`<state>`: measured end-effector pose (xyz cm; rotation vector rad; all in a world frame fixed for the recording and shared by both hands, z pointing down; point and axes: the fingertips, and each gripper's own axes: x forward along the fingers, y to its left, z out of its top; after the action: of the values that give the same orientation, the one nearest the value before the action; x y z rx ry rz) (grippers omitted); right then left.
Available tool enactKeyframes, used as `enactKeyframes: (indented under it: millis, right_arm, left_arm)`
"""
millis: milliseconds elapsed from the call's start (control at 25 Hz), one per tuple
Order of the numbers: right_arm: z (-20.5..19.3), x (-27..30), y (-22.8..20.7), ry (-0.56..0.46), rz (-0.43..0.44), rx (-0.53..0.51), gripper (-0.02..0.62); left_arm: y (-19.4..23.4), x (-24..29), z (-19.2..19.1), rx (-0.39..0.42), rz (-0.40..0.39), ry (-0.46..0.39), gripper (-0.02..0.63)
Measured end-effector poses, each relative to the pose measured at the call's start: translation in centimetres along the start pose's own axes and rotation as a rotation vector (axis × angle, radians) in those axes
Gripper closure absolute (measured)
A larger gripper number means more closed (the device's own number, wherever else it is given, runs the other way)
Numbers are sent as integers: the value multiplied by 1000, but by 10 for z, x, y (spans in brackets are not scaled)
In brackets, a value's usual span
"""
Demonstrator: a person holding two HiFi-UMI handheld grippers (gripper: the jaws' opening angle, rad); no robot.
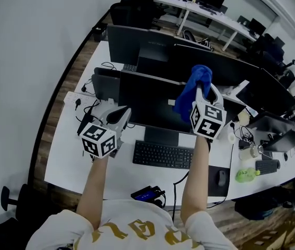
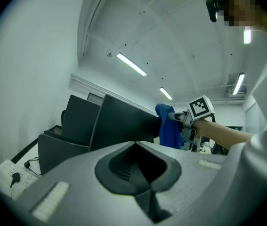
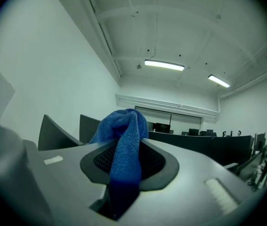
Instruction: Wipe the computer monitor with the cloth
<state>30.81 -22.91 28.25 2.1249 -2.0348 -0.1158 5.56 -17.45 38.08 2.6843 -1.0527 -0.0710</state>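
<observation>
blue cloth (image 1: 191,90) pinched in right tool (image 1: 205,94) — at top edge of monitor (image 1: 147,105).

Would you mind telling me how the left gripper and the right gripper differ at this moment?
The right gripper is clamped on the blue cloth; the left gripper holds nothing. The right gripper is raised in front of the upper part of the monitor, while the left gripper sits lower, by the monitor's lower left corner. Both have their jaws closed, and each carries a marker cube.
</observation>
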Motion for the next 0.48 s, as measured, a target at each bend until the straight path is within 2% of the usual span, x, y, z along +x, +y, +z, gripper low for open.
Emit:
enactKeyframes:
  millis: [480]
  right_arm:
    - [5,2,17,14,-41,5,477]
  left_arm:
    - [26,-8,1,-27,-49,-5,606]
